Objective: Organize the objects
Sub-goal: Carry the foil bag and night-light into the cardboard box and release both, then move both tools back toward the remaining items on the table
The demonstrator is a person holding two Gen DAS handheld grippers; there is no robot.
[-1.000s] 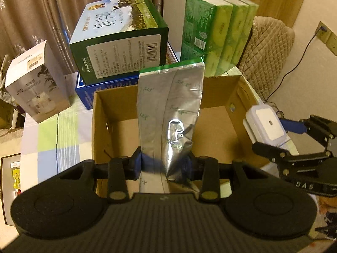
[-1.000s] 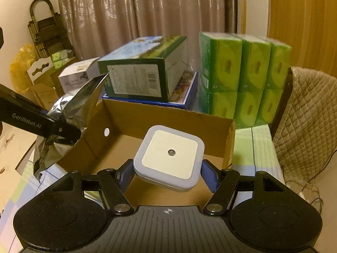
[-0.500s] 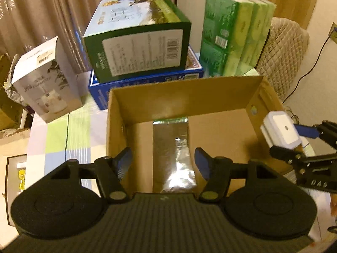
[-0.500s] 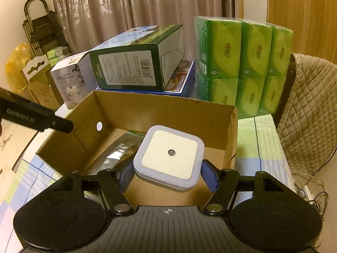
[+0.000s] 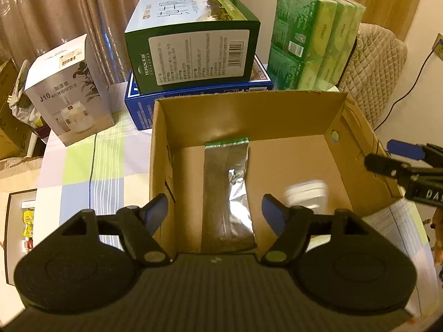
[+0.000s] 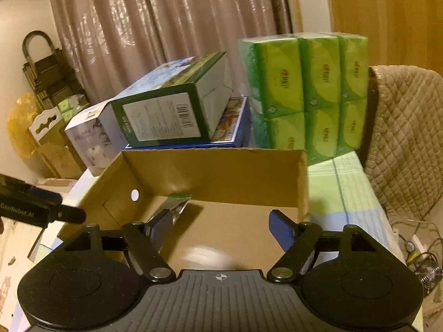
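The left gripper [image 5: 214, 211] hangs over the near edge of the open brown cardboard box [image 5: 249, 110], its blue-padded jaws spreading wider and nothing between them. Directly beyond the gap, the flat silver foil pouch with a green top strip [image 5: 227, 191] lies on the box floor, its green end towards the far wall. The right gripper [image 6: 218, 228] is above the same box from the other side; its jaws are likewise opening with nothing clamped. Below it a white blur [image 6: 207, 256] shows against the cardboard, probably the small white square night-light, though the smear is too soft to be sure; from the left wrist view the same pale shape [image 5: 306, 195] sits low in the box to the right of the pouch. Behind the box stand a dark green carton with a white barcode label [image 5: 193, 52] on a flat blue box [image 5: 199, 96], a pack of green tissue packets [image 5: 313, 44], and a white humidifier box [image 5: 66, 88] on the checked tablecloth [image 5: 91, 166].
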